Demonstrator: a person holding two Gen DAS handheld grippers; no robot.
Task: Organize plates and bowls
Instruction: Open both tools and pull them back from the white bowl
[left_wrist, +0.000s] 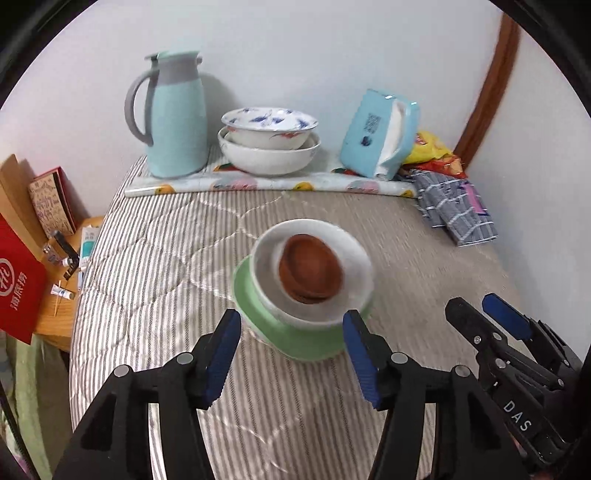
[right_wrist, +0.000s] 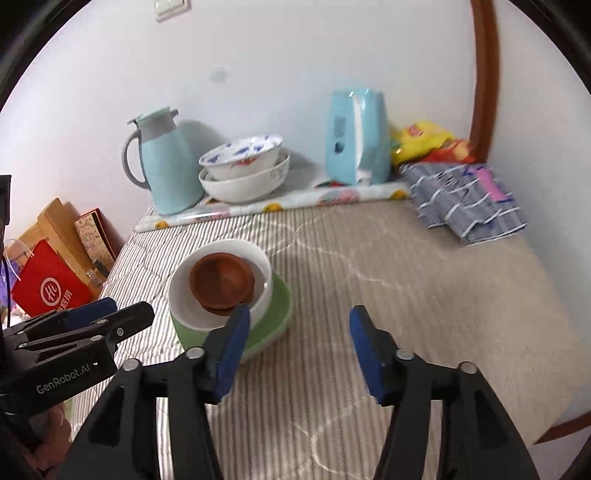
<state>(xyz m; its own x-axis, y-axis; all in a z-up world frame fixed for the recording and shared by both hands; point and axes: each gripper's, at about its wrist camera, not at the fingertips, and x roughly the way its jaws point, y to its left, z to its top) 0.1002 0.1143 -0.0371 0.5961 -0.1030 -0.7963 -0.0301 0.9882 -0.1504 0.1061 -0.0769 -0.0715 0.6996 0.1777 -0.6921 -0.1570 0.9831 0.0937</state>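
A green plate lies on the striped cloth with a white bowl on it and brown wooden bowls nested inside. The same stack shows in the right wrist view: green plate, white bowl, brown bowls. My left gripper is open, its jaws either side of the plate's near edge, touching nothing. My right gripper is open and empty, just right of the stack; it also shows in the left wrist view. At the back stand stacked white patterned bowls.
A mint thermos jug, a blue tissue pack, snack bags and a folded checked cloth line the back wall. A red bag and boxes sit off the table's left edge. The door frame is at right.
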